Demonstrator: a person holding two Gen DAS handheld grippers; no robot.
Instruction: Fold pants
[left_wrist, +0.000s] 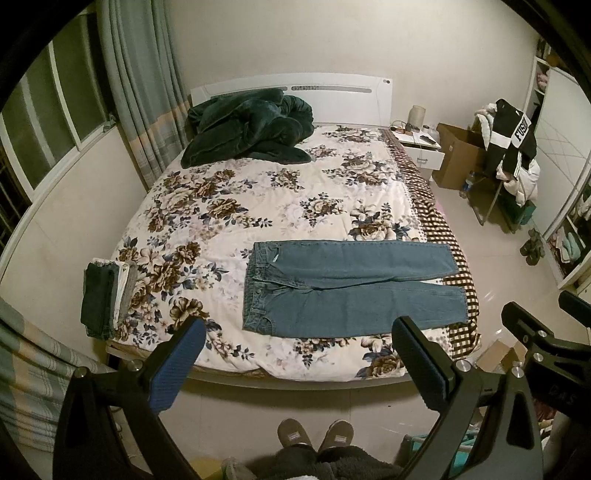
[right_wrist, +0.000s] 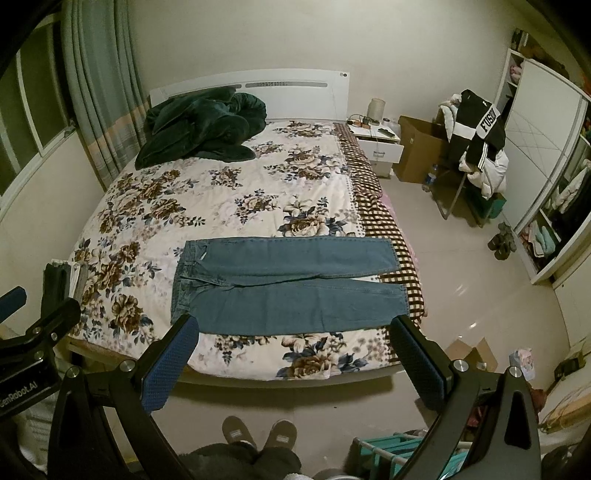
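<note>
Left gripper (left_wrist: 297, 326) spread wide, blue pads empty, held high over the floor at the foot of the bed. Right gripper (right_wrist: 293, 325) same: spread wide, nothing between the fingers, just beside the left one, whose body shows at 9 o'clock in the right wrist view. Neither touches cloth

Jeans (left_wrist: 347, 290) lie flat on the floral quilt (left_wrist: 258, 192) near the foot edge, at 12 o'clock from both grippers. Waistband at 9 o'clock, hems at 3 o'clock, reaching onto the checkered blanket (left_wrist: 424, 199) at the bed's side. Legs open in a narrow V, fly side up, no fold made yet

Judgement: step in hand is the approach for the first fold, leg over leg. To do it well:
- left takes the near waistband corner at 9 o'clock, right takes the near hem at 3 o'clock
- pinch both denim layers, not the quilt under them
- lift both ends together, low, carry toward 12 o'clock, lay the near leg on the far one, edges matched
- keep the cloth taut between the grippers so the crotch seam doesn't bunch

Risk: the far hem sits close to the bed edge and could slide off if dragged toward 3 o'clock

Stack of folded clothes (left_wrist: 105, 299) at 9 o'clock on the bed corner, likely the drop spot. Dark green blanket (left_wrist: 251, 129) heaped by the headboard, well apart
</note>
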